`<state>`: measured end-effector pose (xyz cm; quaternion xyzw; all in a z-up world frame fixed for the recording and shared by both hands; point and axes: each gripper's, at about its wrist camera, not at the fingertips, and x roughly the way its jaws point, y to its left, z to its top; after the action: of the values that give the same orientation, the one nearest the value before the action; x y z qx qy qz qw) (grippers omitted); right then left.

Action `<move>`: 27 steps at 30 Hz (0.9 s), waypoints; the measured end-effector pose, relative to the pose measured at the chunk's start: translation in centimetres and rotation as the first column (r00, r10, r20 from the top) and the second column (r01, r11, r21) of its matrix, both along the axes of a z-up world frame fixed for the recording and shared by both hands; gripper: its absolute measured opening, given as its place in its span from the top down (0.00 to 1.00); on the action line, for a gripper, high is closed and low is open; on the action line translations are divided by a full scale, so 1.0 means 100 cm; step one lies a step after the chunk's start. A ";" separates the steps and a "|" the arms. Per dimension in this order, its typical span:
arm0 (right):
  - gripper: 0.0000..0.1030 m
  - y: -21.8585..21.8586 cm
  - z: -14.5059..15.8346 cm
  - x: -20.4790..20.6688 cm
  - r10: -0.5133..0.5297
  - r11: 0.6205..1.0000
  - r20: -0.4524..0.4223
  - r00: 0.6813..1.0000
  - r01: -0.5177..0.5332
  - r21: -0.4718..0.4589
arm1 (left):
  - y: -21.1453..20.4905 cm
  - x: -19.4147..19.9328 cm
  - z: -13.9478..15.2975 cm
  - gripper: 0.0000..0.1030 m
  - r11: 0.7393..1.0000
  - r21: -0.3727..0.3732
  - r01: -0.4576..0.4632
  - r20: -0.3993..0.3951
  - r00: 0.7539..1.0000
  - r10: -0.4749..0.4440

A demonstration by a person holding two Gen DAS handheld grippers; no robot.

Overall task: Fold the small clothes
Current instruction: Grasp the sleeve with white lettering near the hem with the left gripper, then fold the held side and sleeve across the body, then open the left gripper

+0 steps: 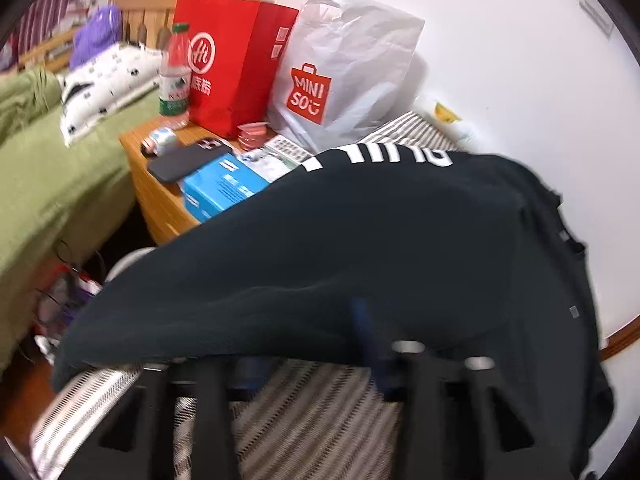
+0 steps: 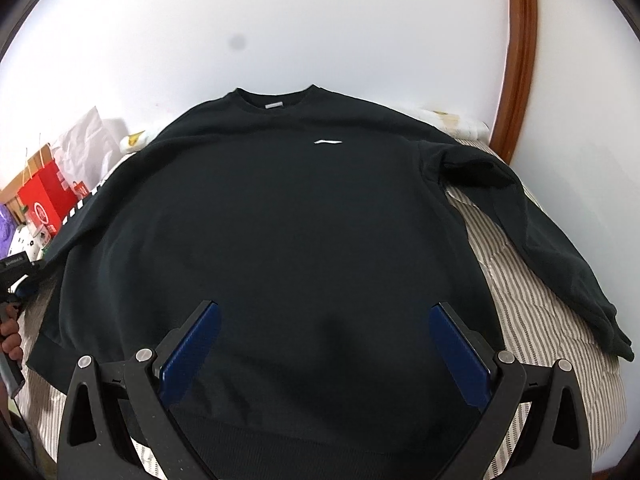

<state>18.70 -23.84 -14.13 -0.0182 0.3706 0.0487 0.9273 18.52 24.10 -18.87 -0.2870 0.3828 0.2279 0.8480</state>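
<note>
Right now I see the sweatshirt [image 2: 304, 216] spread flat, front up, on the striped bed [image 2: 532, 312], collar at the far end against the white wall [image 2: 280, 20]. A small white logo [image 2: 328, 142] sits on the chest. Its right sleeve [image 2: 560, 236] runs down the right side of the bed to the cuff near the edge.

My right hand-held gripper [image 2: 324, 344] hangs over the near hem with its blue pads [image 2: 192, 352] standing wide apart, nothing between them.

My left hand-held gripper [image 1: 360, 344] is at the sweatshirt's left edge. That view is blurred, but the blue pad [image 1: 364, 328] meets the dark cloth at its fold, and the jaws stand close together, clamped on the sweatshirt edge, which is raised off the bed there. White lettering [image 1: 384, 156] runs along the far side of the cloth in that view. In the right view a hand [image 2: 10, 340] shows at the far left by that same edge.

Beyond the bed, to the left, stands a wooden nightstand [image 1: 160, 204] with a red bag [image 1: 228, 64], a grey bag [image 1: 344, 68], a bottle [image 1: 176, 76], a phone [image 1: 188, 160] and a blue box [image 1: 224, 188]. Further left lies a green bed [image 1: 52, 176] with a pillow [image 1: 104, 84].
</note>
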 end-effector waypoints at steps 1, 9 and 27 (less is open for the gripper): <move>0.01 -0.002 -0.001 0.000 -0.002 1.000 -0.001 1.000 0.002 -0.001 | 0.002 0.000 -0.001 0.88 1.000 -0.013 0.009 -0.003 1.000 -0.009; 0.01 -0.009 0.003 -0.001 0.027 1.000 0.014 1.000 -0.027 0.012 | -0.012 -0.002 0.051 0.92 0.992 0.117 0.054 0.025 0.998 -0.057; 0.01 -0.043 0.032 0.011 0.053 0.998 0.087 0.995 -0.056 0.035 | -0.179 0.089 0.165 0.94 0.819 0.367 0.441 0.096 0.858 -0.505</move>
<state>19.77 -28.15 -10.91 -0.0132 0.3287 0.0799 0.9410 27.37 6.24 -2.41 -0.0555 0.3158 0.0421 0.9463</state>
